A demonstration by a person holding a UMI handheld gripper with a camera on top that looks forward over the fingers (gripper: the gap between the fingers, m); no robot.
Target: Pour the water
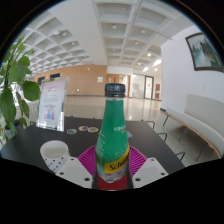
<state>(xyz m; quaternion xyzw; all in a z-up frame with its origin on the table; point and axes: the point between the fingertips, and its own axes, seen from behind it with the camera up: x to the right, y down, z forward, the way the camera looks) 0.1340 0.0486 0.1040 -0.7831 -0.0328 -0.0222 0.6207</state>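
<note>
A green bottle [114, 135] with a green cap and a yellow label is seen upright at the lower centre of the frame, between the two fingers of the gripper [112, 168]. The pink pads [90, 160] are set close against the bottle's lower body on both sides, and no gap is visible; the bottle is judged to be clamped, with the fingers opened only as far as its width. Whether the base rests on the dark table [30, 145] or is lifted clear cannot be told, since the base is hidden between the fingers.

The step in hand is judged to be the holding of the bottle ahead of the pour. The cap is still fitted, so no water can be released until it is removed. The liquid level cannot be read through the tinted body.

A small white cup [52, 151] stands on the table at the lower left, just beside the left finger. Its contents cannot be made out. It is the probable receiving vessel; the next move calls for the bottle to be carried over it and tilted.

A leafy plant [12, 85] and a standing sign [51, 104] are at the left.
</note>
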